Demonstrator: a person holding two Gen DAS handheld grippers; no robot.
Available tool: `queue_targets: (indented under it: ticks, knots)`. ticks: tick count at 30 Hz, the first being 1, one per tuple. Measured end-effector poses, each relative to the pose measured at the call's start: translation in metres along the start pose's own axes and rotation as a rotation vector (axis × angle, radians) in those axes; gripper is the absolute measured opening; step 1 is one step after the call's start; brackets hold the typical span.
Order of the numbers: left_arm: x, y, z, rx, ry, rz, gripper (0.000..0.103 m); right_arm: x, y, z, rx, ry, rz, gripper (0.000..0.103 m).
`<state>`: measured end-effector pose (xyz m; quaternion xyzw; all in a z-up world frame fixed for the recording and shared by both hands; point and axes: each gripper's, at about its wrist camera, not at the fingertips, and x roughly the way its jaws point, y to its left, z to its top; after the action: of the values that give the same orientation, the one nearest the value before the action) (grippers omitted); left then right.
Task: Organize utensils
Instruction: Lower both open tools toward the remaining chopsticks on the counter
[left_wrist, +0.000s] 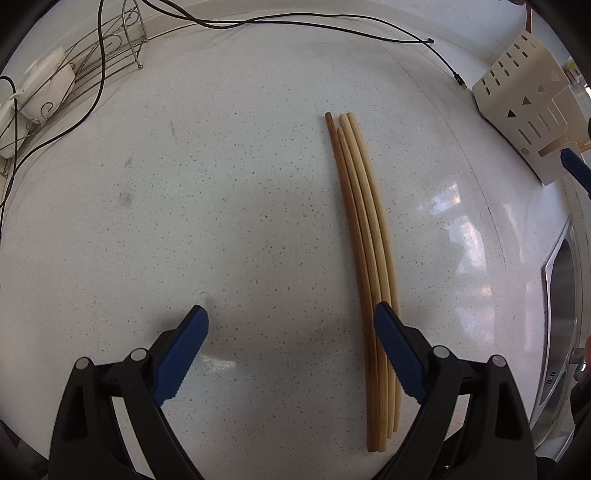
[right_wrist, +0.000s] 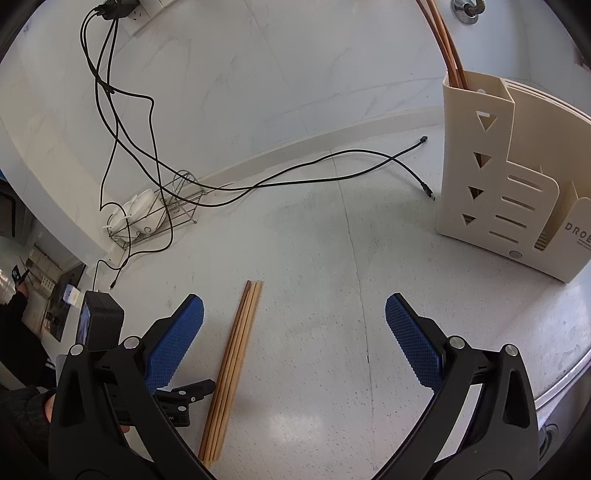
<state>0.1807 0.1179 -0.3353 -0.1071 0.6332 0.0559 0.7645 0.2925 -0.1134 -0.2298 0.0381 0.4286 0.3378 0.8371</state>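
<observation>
While spread wide above the speckled worktop (left_wrist: 221, 206), left claw (left_wrist: 291, 354) grips nothing; chopsticks (left_wrist: 365, 266) bundled flat beneath its right finger. Right claw (right_wrist: 295, 339) likewise gaping, empty, near cream utensil holder (right_wrist: 495, 184).

text: "DROE", cut off | on: cream utensil holder (right_wrist: 517, 206)

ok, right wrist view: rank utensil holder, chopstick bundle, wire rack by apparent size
1. utensil holder, largest in frame
2. chopstick bundle, long but thin
3. wire rack, smallest; it sits farthest from the camera, so true size is unsure
</observation>
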Motion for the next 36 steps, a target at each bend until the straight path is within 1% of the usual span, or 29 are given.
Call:
queue_targets:
  ticks: [8, 11, 15, 18, 20, 24, 26, 29, 30, 31, 34, 36]
  knots:
    - [0.006, -0.003, 0.004, 0.01, 0.012, 0.013, 0.089, 0.002, 0.0, 0.002, 0.001, 0.003, -0.007, 0.094]
    - [0.007, -0.01, 0.009, 0.028, 0.022, 0.043, 0.091, 0.002, 0.002, 0.003, -0.009, 0.003, -0.016, 0.094]
    - [0.008, -0.021, 0.013, 0.039, 0.045, 0.057, 0.091, 0.005, 0.003, 0.005, -0.012, 0.007, -0.017, 0.094]
    - [0.012, -0.027, 0.016, 0.053, 0.066, 0.098, 0.091, 0.009, 0.006, 0.007, -0.018, 0.036, -0.03, 0.094]
    - [0.013, -0.027, 0.016, 0.049, 0.065, 0.101, 0.092, 0.017, 0.009, 0.008, -0.028, 0.081, -0.056, 0.094]
    - [0.014, -0.023, 0.016, 0.03, 0.07, 0.085, 0.092, 0.045, 0.013, 0.007, -0.032, 0.241, -0.084, 0.094]
    - [0.015, -0.022, 0.016, 0.021, 0.071, 0.081, 0.092, 0.058, 0.02, 0.004, -0.076, 0.305, -0.1, 0.093]
    - [0.014, -0.017, 0.017, 0.017, 0.072, 0.081, 0.092, 0.077, 0.034, 0.001, -0.152, 0.392, -0.128, 0.085]
    - [0.012, -0.013, 0.013, 0.017, 0.072, 0.081, 0.092, 0.083, 0.038, 0.0, -0.16, 0.413, -0.127, 0.079]
    - [0.012, -0.013, 0.013, 0.015, 0.073, 0.081, 0.092, 0.089, 0.04, -0.001, -0.158, 0.433, -0.126, 0.075]
    - [0.013, -0.015, 0.013, 0.011, 0.071, 0.083, 0.092, 0.107, 0.042, 0.0, -0.123, 0.518, -0.146, 0.068]
    - [0.012, -0.008, 0.011, 0.002, 0.068, 0.084, 0.092, 0.117, 0.043, 0.0, -0.098, 0.578, -0.157, 0.066]
